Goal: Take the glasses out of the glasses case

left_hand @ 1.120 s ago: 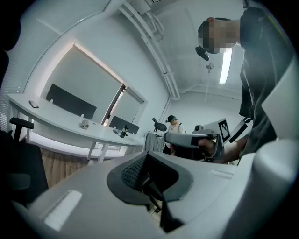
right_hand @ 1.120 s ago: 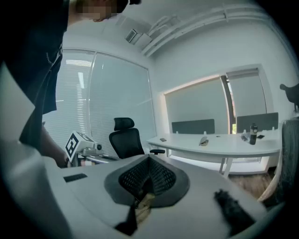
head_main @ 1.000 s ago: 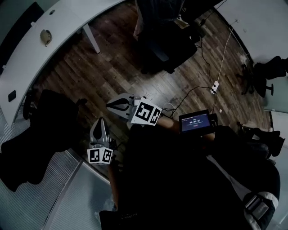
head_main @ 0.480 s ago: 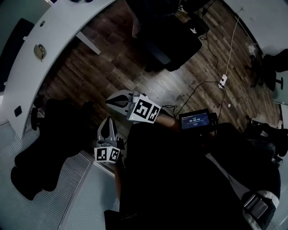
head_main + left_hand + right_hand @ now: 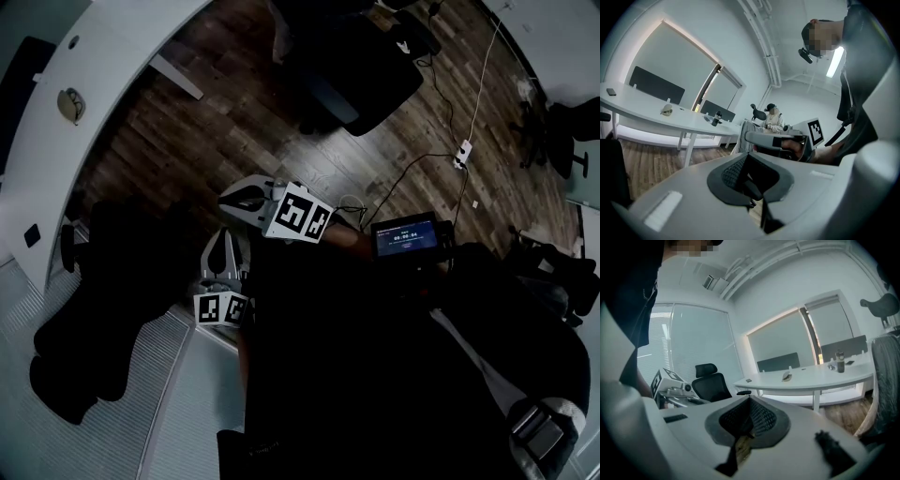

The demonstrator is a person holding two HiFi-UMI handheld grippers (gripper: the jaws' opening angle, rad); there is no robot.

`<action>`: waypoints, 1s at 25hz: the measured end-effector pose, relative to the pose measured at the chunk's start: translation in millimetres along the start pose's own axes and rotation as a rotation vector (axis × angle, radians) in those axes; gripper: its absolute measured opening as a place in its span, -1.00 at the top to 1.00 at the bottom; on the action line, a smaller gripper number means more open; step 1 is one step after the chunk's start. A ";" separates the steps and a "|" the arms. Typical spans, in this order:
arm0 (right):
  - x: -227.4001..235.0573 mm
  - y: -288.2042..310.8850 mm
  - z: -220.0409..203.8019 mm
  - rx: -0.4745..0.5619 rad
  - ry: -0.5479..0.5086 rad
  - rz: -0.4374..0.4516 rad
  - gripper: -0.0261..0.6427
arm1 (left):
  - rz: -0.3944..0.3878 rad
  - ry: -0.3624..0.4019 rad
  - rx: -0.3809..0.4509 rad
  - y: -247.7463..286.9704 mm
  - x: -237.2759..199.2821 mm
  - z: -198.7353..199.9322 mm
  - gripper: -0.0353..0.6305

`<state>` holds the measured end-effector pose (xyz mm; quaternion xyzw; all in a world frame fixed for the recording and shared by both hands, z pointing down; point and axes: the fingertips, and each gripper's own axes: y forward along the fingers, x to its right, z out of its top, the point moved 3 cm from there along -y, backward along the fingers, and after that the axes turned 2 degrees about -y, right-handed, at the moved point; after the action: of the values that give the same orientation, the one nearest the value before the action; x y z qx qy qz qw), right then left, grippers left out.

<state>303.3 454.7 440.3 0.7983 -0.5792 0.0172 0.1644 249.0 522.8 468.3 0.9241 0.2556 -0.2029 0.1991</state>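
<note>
Most of the head view is taken up by the dark wood-plank floor [image 5: 281, 131], since the person stands well back from the work. The long curved white table [image 5: 122, 56] runs along the upper left. A black high-backed office chair [image 5: 103, 281] sits between it and the person.

Both tools are tucked close to the body and aimed roughly level toward that table. I read this as a carrying posture for the approach, not a working one. The left hand-held gripper [image 5: 224, 236] is clenched with its dark ribbed pads meeting and nothing between them. The right hand-held gripper [image 5: 227, 199], just beside it, is clenched and empty too. Pressed-together jaws make sense here, with nothing yet in reach to grasp.

The small tan oval case [image 5: 70, 103] lies alone on the table, well apart from both tools. I take it to be the glasses case, though it is too small to tell whether its lid is down. No glasses show anywhere, so I judge they are inside and the task has not begun.
</note>
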 end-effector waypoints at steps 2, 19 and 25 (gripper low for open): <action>3.1 11.4 5.1 -0.019 -0.027 0.014 0.89 | -0.003 -0.020 0.004 2.4 -15.1 2.4 0.87; -2.1 107.1 42.5 -0.089 -0.189 0.041 0.89 | -0.010 -0.035 0.099 -18.7 -127.8 47.7 0.87; -14.7 127.9 59.8 -0.090 -0.218 0.061 0.89 | 0.006 -0.039 0.128 -34.1 -142.7 61.9 0.88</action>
<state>169.7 416.1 411.6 0.7692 -0.6178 -0.0907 0.1354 100.9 464.7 475.5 0.9315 0.2352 -0.2363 0.1453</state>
